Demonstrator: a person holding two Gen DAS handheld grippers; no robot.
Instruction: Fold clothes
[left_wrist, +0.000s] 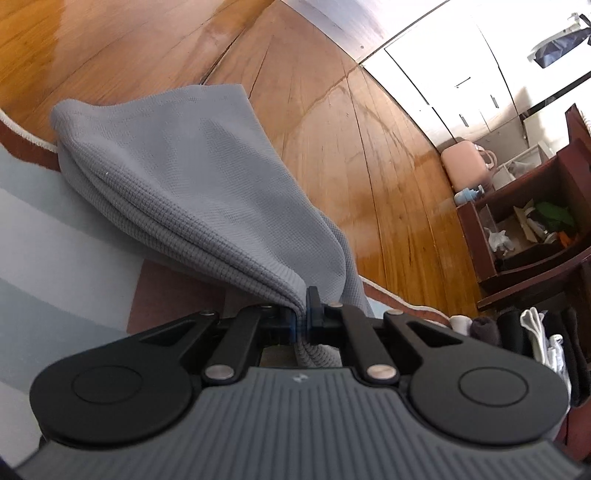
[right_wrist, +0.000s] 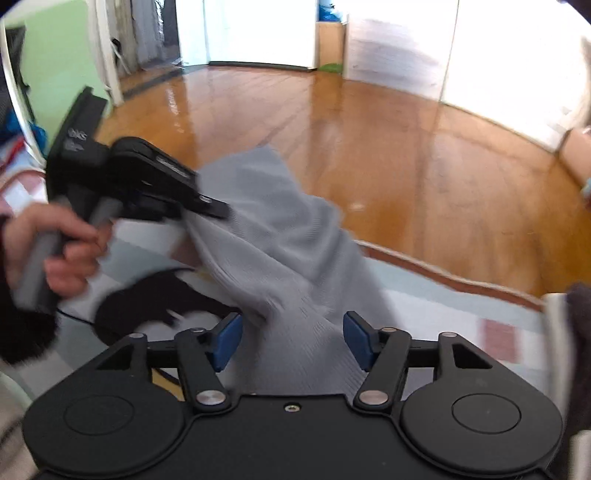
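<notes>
Grey garment (left_wrist: 192, 177) hangs pinched in our left gripper (left_wrist: 301, 317), its length trailing between our right gripper's (right_wrist: 291, 341) spread fingers (right_wrist: 229, 341).

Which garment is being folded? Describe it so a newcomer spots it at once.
Start at the striped rug on the wooden floor. Draped up off its edge is the grey waffle-knit garment, pinched in the left gripper. Unlike the dark and white clothes stacked nearby, it is plain grey and lifted.

Legible markings: none confirmed.
Pale characters stand on the black block (right_wrist: 75, 142) behind the left gripper (right_wrist: 207, 206), too blurred to read (motion smear); a small unreadable emblem marks the grey ribbed housing (left_wrist: 297, 378).
</notes>
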